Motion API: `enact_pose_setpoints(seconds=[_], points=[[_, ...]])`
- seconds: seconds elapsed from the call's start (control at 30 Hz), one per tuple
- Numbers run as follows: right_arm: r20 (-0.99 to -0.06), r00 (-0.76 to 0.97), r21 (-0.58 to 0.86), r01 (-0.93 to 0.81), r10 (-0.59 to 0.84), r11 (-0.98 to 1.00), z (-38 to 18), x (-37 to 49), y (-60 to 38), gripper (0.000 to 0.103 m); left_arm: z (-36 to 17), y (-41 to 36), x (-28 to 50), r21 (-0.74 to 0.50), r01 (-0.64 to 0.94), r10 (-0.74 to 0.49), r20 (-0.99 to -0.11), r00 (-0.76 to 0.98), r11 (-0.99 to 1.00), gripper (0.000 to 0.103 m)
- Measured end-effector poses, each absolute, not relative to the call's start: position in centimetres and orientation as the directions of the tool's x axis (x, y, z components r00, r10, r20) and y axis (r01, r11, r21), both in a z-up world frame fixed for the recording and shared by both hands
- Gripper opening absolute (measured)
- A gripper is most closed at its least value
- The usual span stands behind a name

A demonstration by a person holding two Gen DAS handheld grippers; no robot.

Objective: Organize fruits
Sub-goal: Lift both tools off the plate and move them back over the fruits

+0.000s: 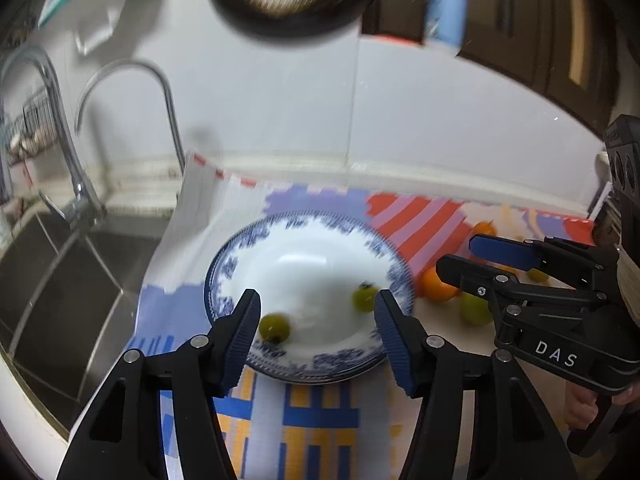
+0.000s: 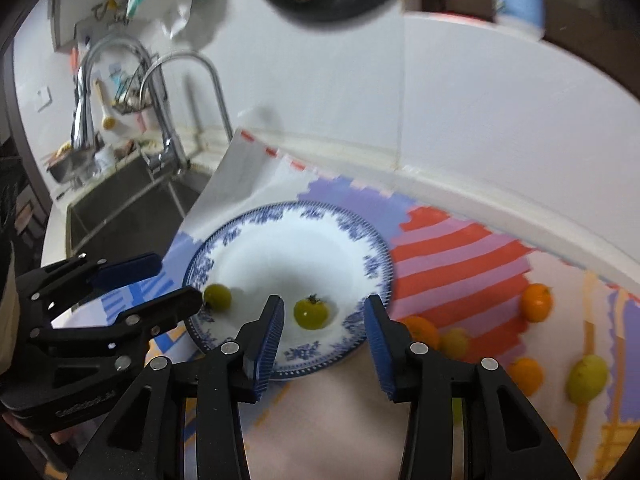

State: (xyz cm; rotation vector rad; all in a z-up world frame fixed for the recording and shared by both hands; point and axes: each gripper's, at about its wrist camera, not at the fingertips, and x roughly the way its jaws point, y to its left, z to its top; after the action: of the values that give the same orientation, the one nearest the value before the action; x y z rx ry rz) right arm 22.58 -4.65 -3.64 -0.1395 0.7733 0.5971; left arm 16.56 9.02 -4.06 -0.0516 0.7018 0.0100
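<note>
Sink [image 1: 80, 264]: far left of the left wrist view, steel, two curved taps [image 1: 120, 112] over it.
Mat [image 1: 320, 420]: patterned cloth on the desk, blue, orange, red and lilac blocks, spread from centre to right.
Plate [image 1: 248, 248]: white with a blue rim, centre of both views, lying on the mat.
Left green fruit [image 1: 274, 327]: on the plate near its lower left rim, just beside the left finger of the left gripper; blurred.
Right green fruit [image 1: 363, 298]: on the plate, right of centre, stalk end up in the right wrist view.
Left gripper [image 1: 316, 316]: lower centre of its own view, jaws spread, nothing between the pads, held above the plate's near rim.
Right gripper [image 2: 323, 322]: lower centre of its own view, jaws spread and empty, over the plate's near rim; the right green fruit shows in the gap beyond.
Loose fruit: oranges [image 2: 537, 303] and green fruits [image 2: 587, 378] on the mat, right of the plate, apart from it.
Bottle [image 1: 446, 10]: white and blue, upper right, blurred.
</note>
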Motion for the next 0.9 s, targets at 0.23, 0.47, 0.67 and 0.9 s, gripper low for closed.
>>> enact_pose_setpoints(seconds=[0.23,0.47,0.67,0.9], points=[[-0.627,0.649,0.074,-0.502,0.431,0.862,0.1,20.3,-8.7,0.049,-0.6,5.8,14.6,-0.046,0.048,-0.065,-0.559,0.827,0.998,0.069],[-0.577,0.727,0.033,-0.435,0.372,0.9,2.5,18.5,-12.9,0.056,0.8,2.3,13.7,-0.011,0.116,-0.105,-0.509,0.854,0.993,0.076],[-0.559,0.774,-0.006,-0.362,0.298,0.932,3.2,17.5,-16.6,0.056,0.2,-1.1,13.8,-0.004,0.209,-0.183,-0.504,0.844,0.978,0.077],[-0.579,0.777,-0.023,-0.317,0.246,0.948,2.1,17.2,-20.2,0.056,-1.0,-4.7,15.0,-0.021,0.307,-0.272,-0.523,0.808,0.952,0.077]])
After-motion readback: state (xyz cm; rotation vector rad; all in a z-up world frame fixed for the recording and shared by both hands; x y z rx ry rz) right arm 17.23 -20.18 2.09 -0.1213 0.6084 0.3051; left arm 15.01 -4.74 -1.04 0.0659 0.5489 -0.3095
